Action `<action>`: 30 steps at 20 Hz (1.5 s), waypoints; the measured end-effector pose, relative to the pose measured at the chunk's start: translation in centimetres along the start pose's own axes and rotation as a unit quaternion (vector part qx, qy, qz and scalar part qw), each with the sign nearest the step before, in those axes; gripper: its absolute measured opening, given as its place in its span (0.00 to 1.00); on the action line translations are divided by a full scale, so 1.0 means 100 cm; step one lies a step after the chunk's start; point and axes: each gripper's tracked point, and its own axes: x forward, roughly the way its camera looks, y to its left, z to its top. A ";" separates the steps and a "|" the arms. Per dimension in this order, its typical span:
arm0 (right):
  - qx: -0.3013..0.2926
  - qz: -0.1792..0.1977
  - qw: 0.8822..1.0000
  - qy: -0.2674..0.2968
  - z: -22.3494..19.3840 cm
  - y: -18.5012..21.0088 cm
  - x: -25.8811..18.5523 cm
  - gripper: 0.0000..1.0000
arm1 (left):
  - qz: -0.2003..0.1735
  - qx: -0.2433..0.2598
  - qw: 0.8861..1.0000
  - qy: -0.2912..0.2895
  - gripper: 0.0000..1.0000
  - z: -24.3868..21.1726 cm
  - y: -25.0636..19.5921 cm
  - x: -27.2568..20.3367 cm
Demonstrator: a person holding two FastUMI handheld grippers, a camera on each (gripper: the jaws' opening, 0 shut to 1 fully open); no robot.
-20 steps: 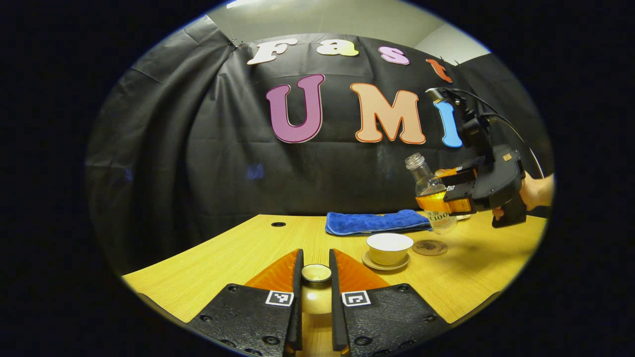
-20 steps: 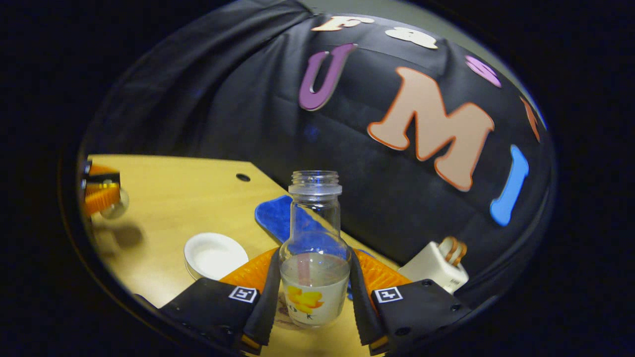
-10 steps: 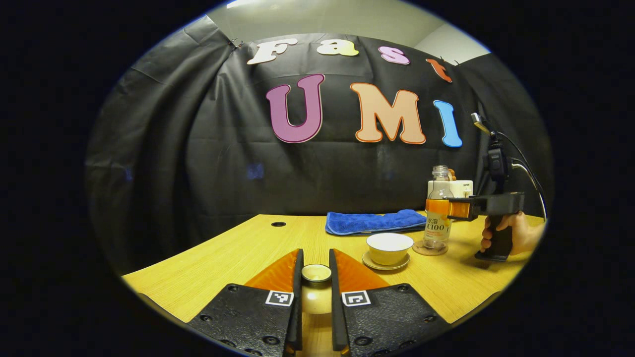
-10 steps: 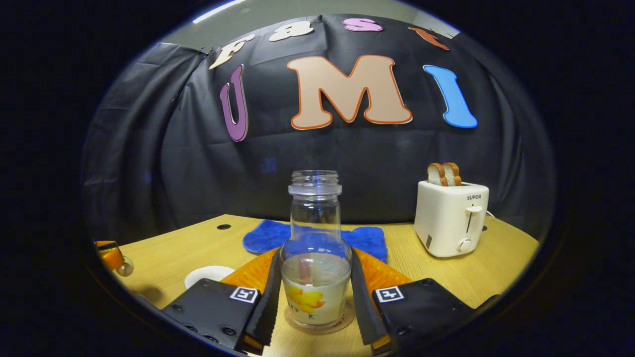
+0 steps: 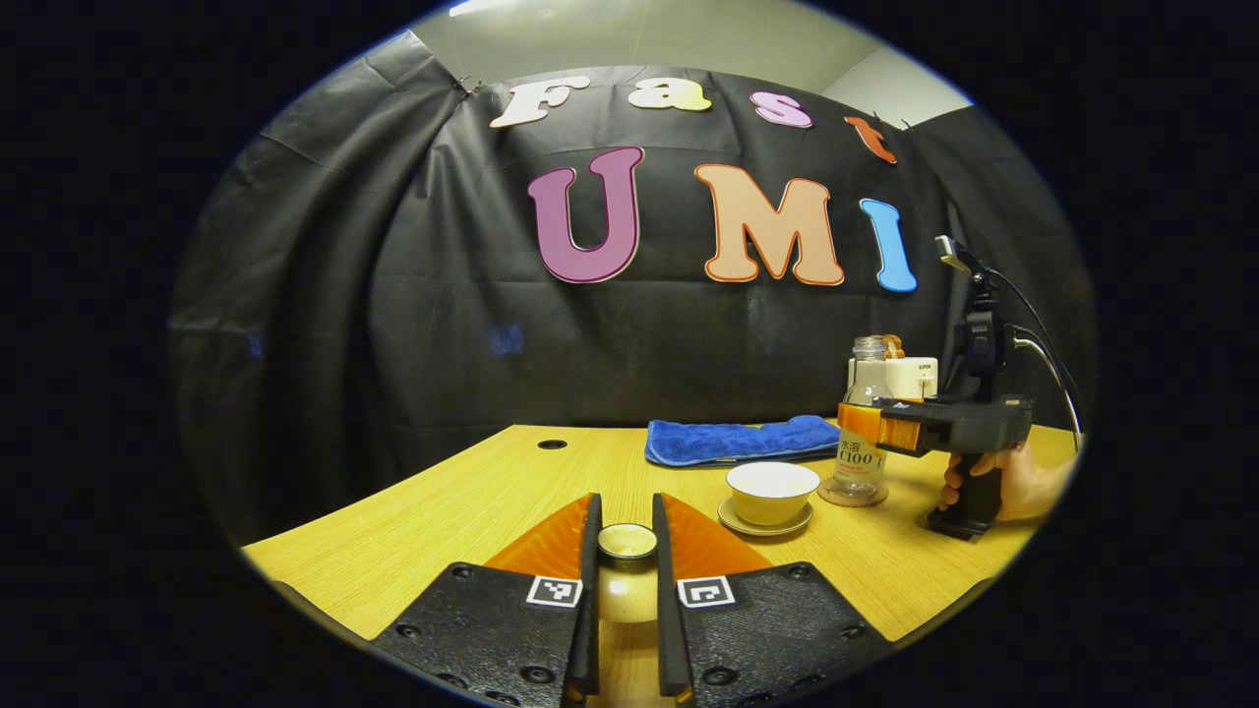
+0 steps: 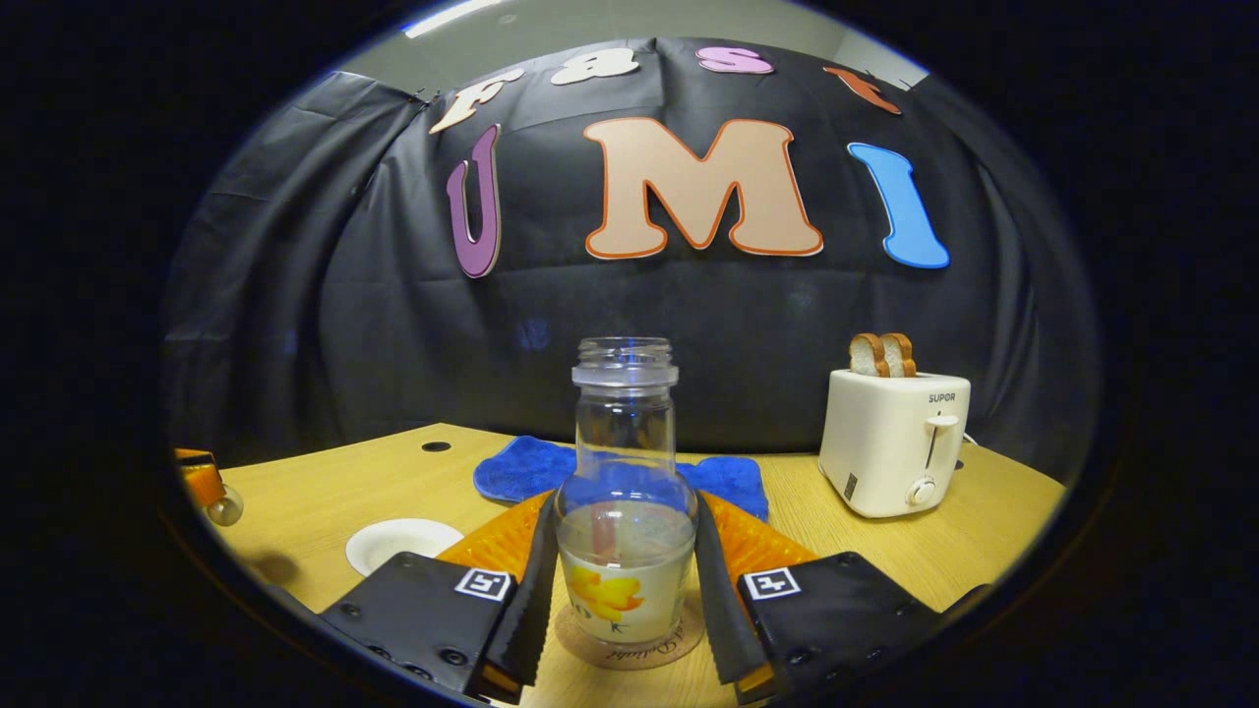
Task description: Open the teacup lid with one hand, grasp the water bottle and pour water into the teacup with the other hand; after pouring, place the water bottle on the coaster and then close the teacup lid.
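Glass water bottle [image 6: 626, 511], clear and round with open mouth up, stands upright on the round coaster [image 6: 629, 649] on the wooden desk [image 6: 325, 492]. My right gripper [image 6: 626, 600] clamps it; my left gripper [image 5: 627, 590] clamps the lid [image 5: 628, 542], near the teacup [image 5: 772, 492].

Both views dim overall, lit from above; bright ceiling strip [image 5: 482, 8] at top edge of left gripper view. Wooden table [image 5: 472, 492] brightest area, warm yellow. Black cloth wall [image 6: 325, 324] absorbs light, folds faintly visible. Soft shadow on table under teacup lid [image 6: 224, 507], near left edge of right gripper view. Small glare spots on water bottle [image 6: 626, 472] glass. Strong fisheye bending toward edges; table rim curves. Focus fairly sharp centrally, edge detail possibly softer.
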 end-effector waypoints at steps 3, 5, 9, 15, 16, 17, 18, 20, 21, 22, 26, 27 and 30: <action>-0.003 -0.001 1.000 -0.007 -0.001 -0.001 -0.001 0.71 | 0.000 0.000 1.000 0.000 0.21 0.000 0.000 0.000; 0.004 -0.003 1.000 -0.009 -0.001 -0.002 -0.002 0.71 | 0.000 0.000 1.000 0.000 0.21 0.000 0.000 0.000; 0.011 -0.005 1.000 -0.021 0.002 -0.004 -0.003 0.71 | 0.000 0.000 1.000 0.001 0.21 0.000 0.000 -0.001; 0.017 -0.016 1.000 -0.012 -0.005 -0.008 -0.003 0.81 | 0.000 0.001 1.000 0.001 0.20 -0.001 0.000 0.000; 0.017 -0.018 1.000 -0.011 0.001 -0.007 -0.008 0.89 | 0.000 0.000 1.000 0.000 0.21 0.000 0.000 0.000; 0.017 -0.019 1.000 -0.013 -0.003 -0.008 -0.004 0.97 | 0.000 0.000 1.000 0.000 0.21 -0.001 0.000 0.000; 0.016 -0.020 1.000 -0.012 -0.002 -0.008 -0.004 0.97 | 0.000 0.000 1.000 0.000 0.21 0.000 0.000 0.000; 0.016 -0.019 1.000 -0.011 -0.003 -0.007 -0.005 0.96 | 0.000 0.000 1.000 0.000 0.21 0.000 0.000 0.000; 0.016 -0.017 1.000 -0.011 -0.003 -0.008 -0.007 1.00 | 0.000 0.000 1.000 0.000 0.21 0.000 0.000 0.000; 0.017 -0.014 1.000 -0.011 -0.004 -0.007 -0.009 1.00 | 0.000 0.000 1.000 0.000 0.20 -0.001 0.000 0.000; 0.017 -0.005 1.000 -0.014 -0.003 -0.017 -0.035 0.97 | -0.004 0.000 1.000 -0.001 0.21 -0.001 0.000 0.000; 0.016 -0.005 1.000 -0.012 -0.002 -0.025 -0.041 0.97 | -0.004 0.000 1.000 -0.001 0.21 -0.001 0.000 0.000; 0.018 -0.003 1.000 -0.013 -0.002 -0.051 -0.066 1.00 | -0.005 0.000 1.000 -0.002 0.21 0.000 -0.001 0.000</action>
